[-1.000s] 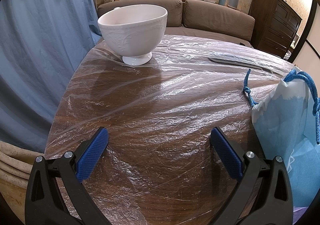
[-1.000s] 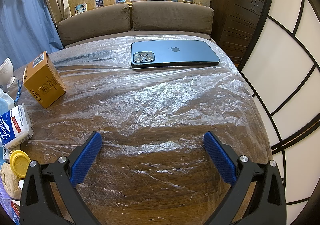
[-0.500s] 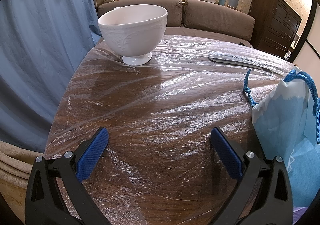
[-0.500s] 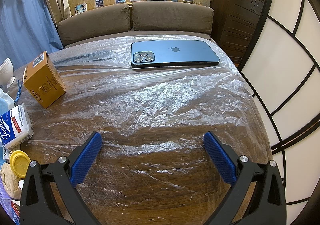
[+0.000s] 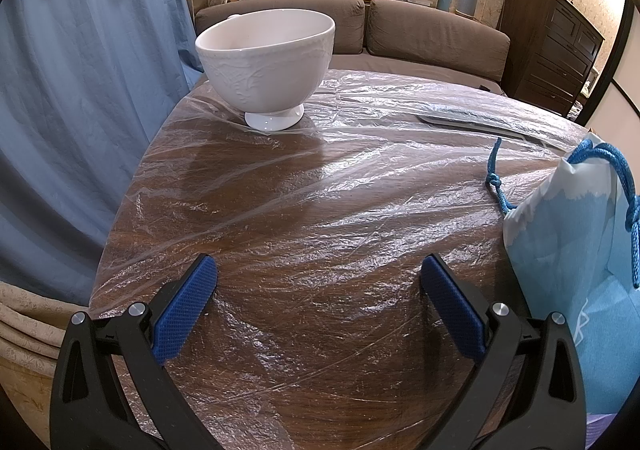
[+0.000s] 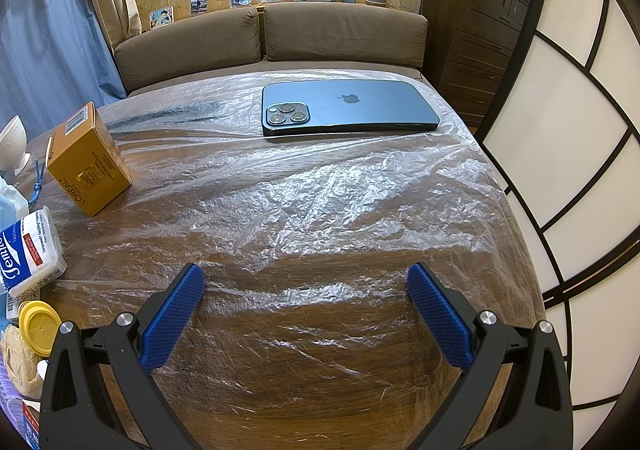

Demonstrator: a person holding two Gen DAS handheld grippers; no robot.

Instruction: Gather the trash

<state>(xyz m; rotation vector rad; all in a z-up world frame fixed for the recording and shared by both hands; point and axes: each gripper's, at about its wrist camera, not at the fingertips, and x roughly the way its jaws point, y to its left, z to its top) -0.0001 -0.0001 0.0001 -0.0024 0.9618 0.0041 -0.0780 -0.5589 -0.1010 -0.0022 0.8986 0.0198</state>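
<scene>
Along the bottom of the left wrist view, the left claw (image 5: 318, 300) hangs spread and empty over the plastic-covered tabletop (image 5: 320, 210), with a white bowl (image 5: 266, 60) at upper centre and a light blue drawstring bag (image 5: 576, 242) at the right edge. Low in the right wrist view, the right claw (image 6: 306, 310) is likewise spread, gripping nothing. A gold carton (image 6: 86, 160) sits at middle left, a tissue pack (image 6: 28, 252) just below it, a yellow lid (image 6: 40, 326) at lower left, and a blue phone (image 6: 348, 106) lies face down at upper centre.
</scene>
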